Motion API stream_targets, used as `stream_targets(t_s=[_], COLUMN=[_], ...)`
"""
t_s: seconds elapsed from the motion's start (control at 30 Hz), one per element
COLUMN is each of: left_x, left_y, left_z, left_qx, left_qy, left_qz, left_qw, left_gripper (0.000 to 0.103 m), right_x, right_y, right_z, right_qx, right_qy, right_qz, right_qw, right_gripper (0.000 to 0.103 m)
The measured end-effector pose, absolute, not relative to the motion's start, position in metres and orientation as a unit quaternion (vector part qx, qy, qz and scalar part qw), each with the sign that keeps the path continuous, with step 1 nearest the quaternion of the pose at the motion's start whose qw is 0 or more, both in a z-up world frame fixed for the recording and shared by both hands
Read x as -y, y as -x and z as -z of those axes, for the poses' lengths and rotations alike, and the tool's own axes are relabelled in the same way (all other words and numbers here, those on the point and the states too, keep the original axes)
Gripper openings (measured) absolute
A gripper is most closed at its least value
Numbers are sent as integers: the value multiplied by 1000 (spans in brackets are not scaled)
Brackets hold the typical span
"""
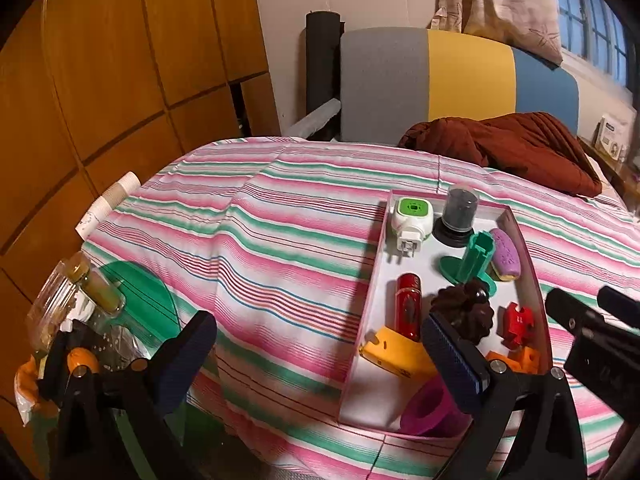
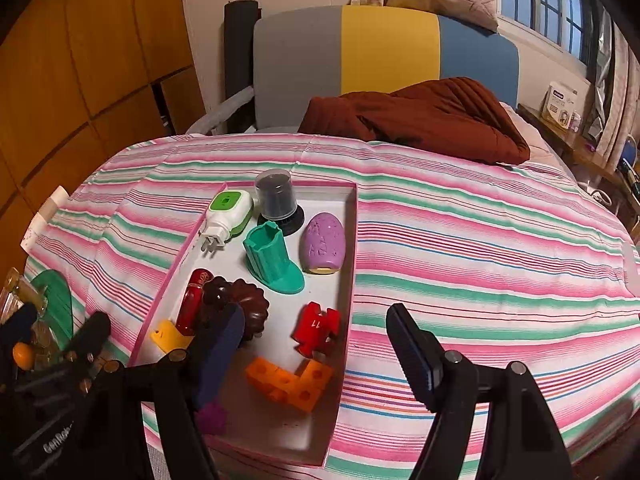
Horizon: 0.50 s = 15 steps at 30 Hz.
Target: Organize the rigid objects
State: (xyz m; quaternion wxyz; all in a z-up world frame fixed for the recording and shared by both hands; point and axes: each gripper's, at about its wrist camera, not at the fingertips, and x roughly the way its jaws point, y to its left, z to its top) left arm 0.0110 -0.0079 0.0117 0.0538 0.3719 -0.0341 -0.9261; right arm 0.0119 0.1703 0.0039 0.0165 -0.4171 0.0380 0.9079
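Looking down at the bed (image 2: 480,240), you see a pink box (image 2: 352,240) lying on the striped cover, and the hard toys sit inside it. Your right tongs (image 2: 316,344) are spread wide with nothing between them. Your left tongs (image 1: 320,344) are spread wide too, and empty. The brown ridged toy (image 2: 244,308) lies in the box beside the red tube (image 2: 194,300). It looks hard and shiny, so it may slip; pinch it across the ridged sides. The purple egg (image 2: 323,246) is smooth and round, so hold it across the middle. The orange blocks (image 2: 290,378) look light and stiff, with flat sides that are easy to grab.
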Motion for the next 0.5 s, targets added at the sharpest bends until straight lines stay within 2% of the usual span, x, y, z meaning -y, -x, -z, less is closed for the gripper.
stream_targets(t_s=[0.5], left_x=[5], left_y=[-6], left_z=[-10], left_qx=[20], left_qy=[-390], left_qz=[920], left_qw=[46], left_gripper=[103], right_x=[-173], right_y=[-14], right_z=[-6], right_qx=[-38], right_qy=[413], right_qz=[-910], right_qw=[23], right_gripper=[75])
